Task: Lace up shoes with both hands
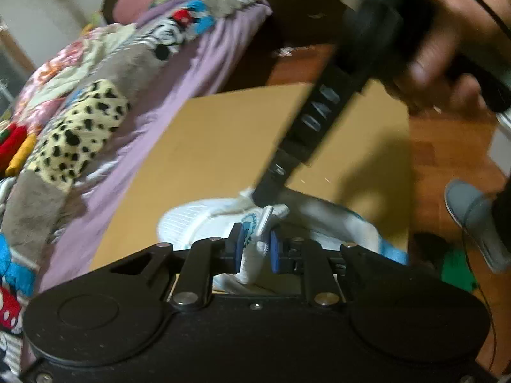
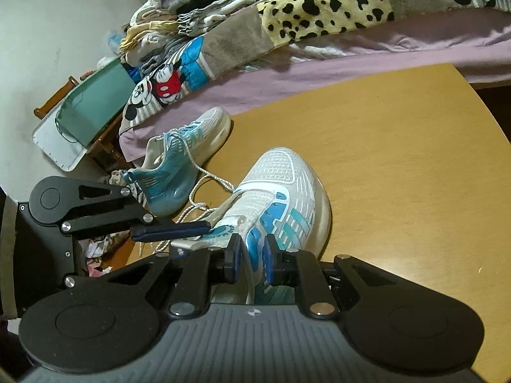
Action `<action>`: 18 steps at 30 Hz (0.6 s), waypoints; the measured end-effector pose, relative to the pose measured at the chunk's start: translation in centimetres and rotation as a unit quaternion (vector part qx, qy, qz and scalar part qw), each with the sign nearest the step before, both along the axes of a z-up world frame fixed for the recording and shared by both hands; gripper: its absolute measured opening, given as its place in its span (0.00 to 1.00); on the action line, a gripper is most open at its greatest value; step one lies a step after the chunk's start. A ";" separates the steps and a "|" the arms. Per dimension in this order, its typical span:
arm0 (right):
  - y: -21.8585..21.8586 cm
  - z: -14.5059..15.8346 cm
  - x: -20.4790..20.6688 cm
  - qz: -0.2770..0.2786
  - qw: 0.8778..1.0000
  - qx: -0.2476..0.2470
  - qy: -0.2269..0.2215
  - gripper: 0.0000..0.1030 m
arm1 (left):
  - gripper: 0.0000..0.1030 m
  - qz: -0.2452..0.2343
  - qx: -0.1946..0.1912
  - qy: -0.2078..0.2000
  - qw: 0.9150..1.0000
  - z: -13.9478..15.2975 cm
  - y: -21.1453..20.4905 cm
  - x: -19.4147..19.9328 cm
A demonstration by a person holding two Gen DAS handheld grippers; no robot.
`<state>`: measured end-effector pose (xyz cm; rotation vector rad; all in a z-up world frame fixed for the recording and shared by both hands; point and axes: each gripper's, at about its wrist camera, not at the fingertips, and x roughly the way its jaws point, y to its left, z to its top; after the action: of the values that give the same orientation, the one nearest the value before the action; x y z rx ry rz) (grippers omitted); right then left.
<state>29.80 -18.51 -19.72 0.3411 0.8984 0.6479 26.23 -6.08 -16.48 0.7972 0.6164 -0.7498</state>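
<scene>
A white and blue sneaker (image 2: pixel 281 178) stands on the tan table (image 2: pixel 399 159), toe pointing away. My left gripper (image 1: pixel 256 247) is shut on the white tongue (image 1: pixel 252 226) with its blue logo. In the right wrist view the left gripper (image 2: pixel 204 226) comes in from the left at the tongue. My right gripper (image 2: pixel 252 257) is shut on the sneaker's right eyelet flap (image 2: pixel 255 242). In the left wrist view the right gripper (image 1: pixel 265 198) reaches down from the upper right to the sneaker (image 1: pixel 191 223). A loose white lace (image 2: pixel 204 185) trails off the sneaker's left side.
The second sneaker (image 2: pixel 188 146) lies at the table's far left edge. A bed (image 2: pixel 351 63) with a purple sheet, blankets and piled clothes borders the table. A person's hand (image 1: pixel 447 48) holds the right gripper. A grey slipper (image 1: pixel 472 217) rests on the wooden floor.
</scene>
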 end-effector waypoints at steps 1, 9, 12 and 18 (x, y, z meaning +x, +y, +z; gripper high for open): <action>-0.1 -0.1 0.0 0.000 1.000 0.003 0.002 0.18 | 0.15 -0.002 0.005 0.005 1.000 -0.3 -0.1 -0.1; -0.2 0.1 -0.3 -0.001 1.000 0.005 0.003 0.19 | 0.15 0.001 -0.029 0.030 0.999 0.3 0.7 -0.8; 0.2 0.2 -0.5 0.010 1.000 -0.015 -0.005 0.20 | 0.16 0.008 -0.056 0.048 0.997 0.9 1.4 -1.2; 0.5 0.7 -0.7 0.007 0.999 -0.028 -0.026 0.28 | 0.18 0.089 -0.165 0.082 0.979 2.8 4.9 -0.1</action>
<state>29.08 -17.99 -19.02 0.2676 0.8681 0.6412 26.11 -1.17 -13.72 0.3706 0.6793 -0.7333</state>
